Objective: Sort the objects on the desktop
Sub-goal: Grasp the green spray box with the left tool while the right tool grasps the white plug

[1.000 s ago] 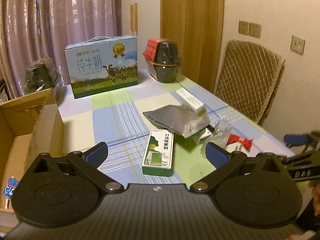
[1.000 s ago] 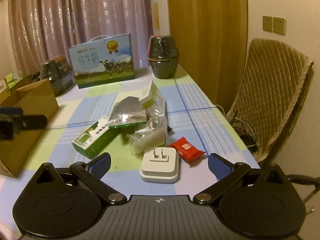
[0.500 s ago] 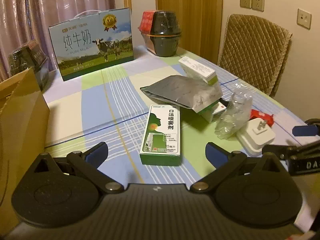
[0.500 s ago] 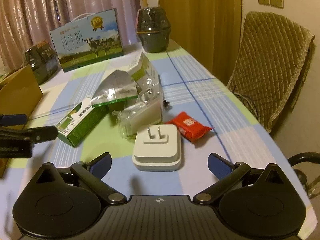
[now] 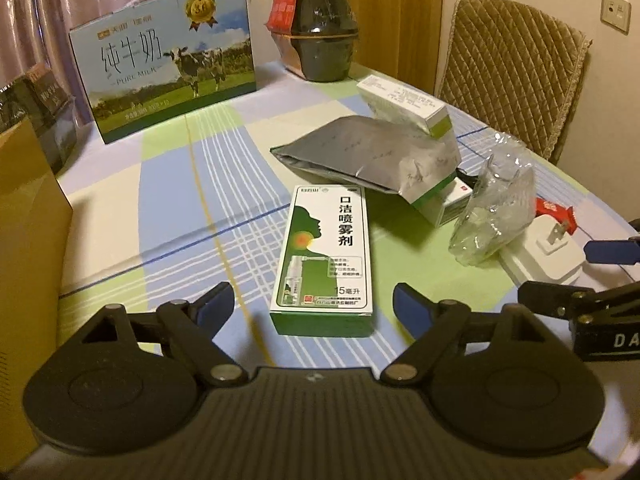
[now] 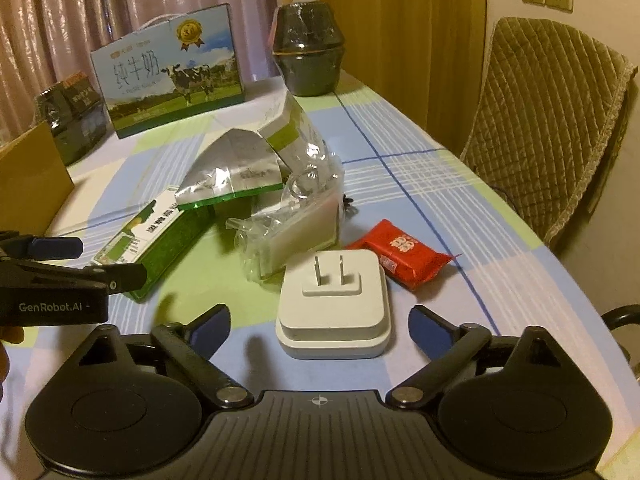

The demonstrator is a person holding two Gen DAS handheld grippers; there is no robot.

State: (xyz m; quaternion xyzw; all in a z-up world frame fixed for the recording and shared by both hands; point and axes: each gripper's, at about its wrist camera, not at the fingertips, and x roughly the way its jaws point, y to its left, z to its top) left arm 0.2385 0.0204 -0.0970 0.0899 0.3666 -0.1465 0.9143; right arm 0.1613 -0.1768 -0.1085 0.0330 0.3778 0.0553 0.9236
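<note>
1. Left gripper (image 5: 313, 305) had its jaws spread wide but closing, held nothing; the green-and-white spray box (image 5: 326, 256) lay flat on the table (image 5: 172, 200), its near end between the pads with gaps both sides, no contact.
2. Right gripper (image 6: 320, 326) likewise wide and closing, empty; the white plug adapter (image 6: 334, 304) sat prongs-up between its pads, near the table's right edge, not touched yet.
3. Other items to sort: silver foil pouch (image 5: 360, 156) draped over a white-green carton (image 5: 404, 102) mid-table, crumpled clear plastic wrap (image 6: 292, 216) touching the adapter's far side, red snack packet (image 6: 400, 254) just beside the adapter's right corner.
4. Cardboard box (image 5: 28, 240) stood at the table's left edge (prob. the drop-off bin, a guess). Milk case (image 5: 164, 76) and dark pot (image 5: 324, 32) at the far edge.
5. Risks, as I judged them:
   - Spray box lay skewed to the left jaws; closing on it off-axis could spin it or catch only a corner, so it'd slip on lift.
   - Adapter is smooth w/ rounded edges; a high pinch could squeeze it out fwd into the wrap.
   - Wrap touched the adapter, so it might drag along.
   - The two grippers worked near each other; simultaneous lifts twd the box could clash.
</note>
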